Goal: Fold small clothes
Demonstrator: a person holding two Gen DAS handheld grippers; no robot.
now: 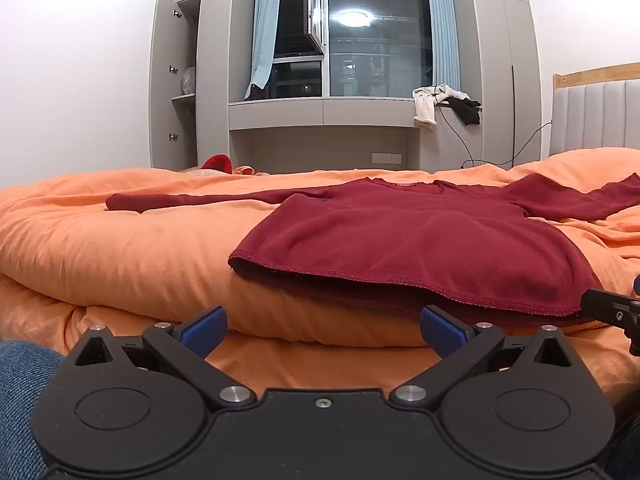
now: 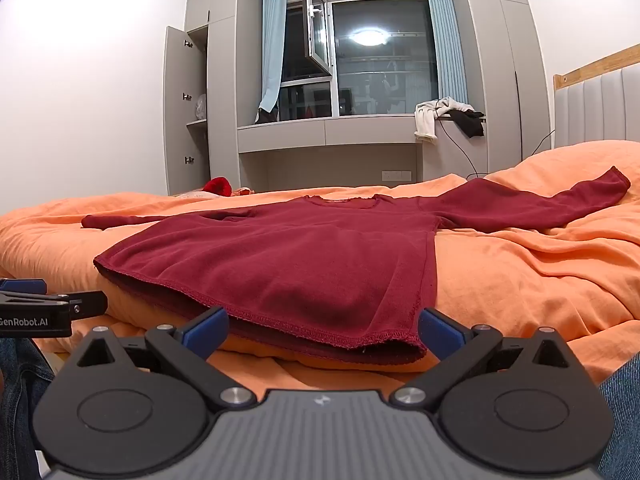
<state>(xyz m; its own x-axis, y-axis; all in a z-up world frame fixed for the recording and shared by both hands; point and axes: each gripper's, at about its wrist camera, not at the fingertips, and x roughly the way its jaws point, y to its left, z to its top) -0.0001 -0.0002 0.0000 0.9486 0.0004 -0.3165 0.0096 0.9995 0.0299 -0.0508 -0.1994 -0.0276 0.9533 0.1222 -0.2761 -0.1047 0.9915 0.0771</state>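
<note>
A small dark red long-sleeved top (image 1: pixel 400 236) (image 2: pixel 288 256) lies flat on the orange duvet (image 1: pixel 120 248) (image 2: pixel 520 272), hem toward me, both sleeves spread sideways. My left gripper (image 1: pixel 322 330) is open just short of the hem's left half, blue pads wide apart with nothing between them. My right gripper (image 2: pixel 322 330) is open too, at the hem's right corner, which lies between its blue fingers (image 2: pixel 440 332) without being pinched. Each gripper shows at the edge of the other's view.
Beyond the bed stand grey cupboards (image 1: pixel 176 80), one door open, and a window (image 1: pixel 376 40) with blue curtains. Clothes (image 1: pixel 444 104) hang off the window ledge. A red item (image 1: pixel 218 162) lies at the bed's far edge. The headboard (image 1: pixel 596 112) is on the right. Denim-clad legs (image 1: pixel 20 392) flank the grippers.
</note>
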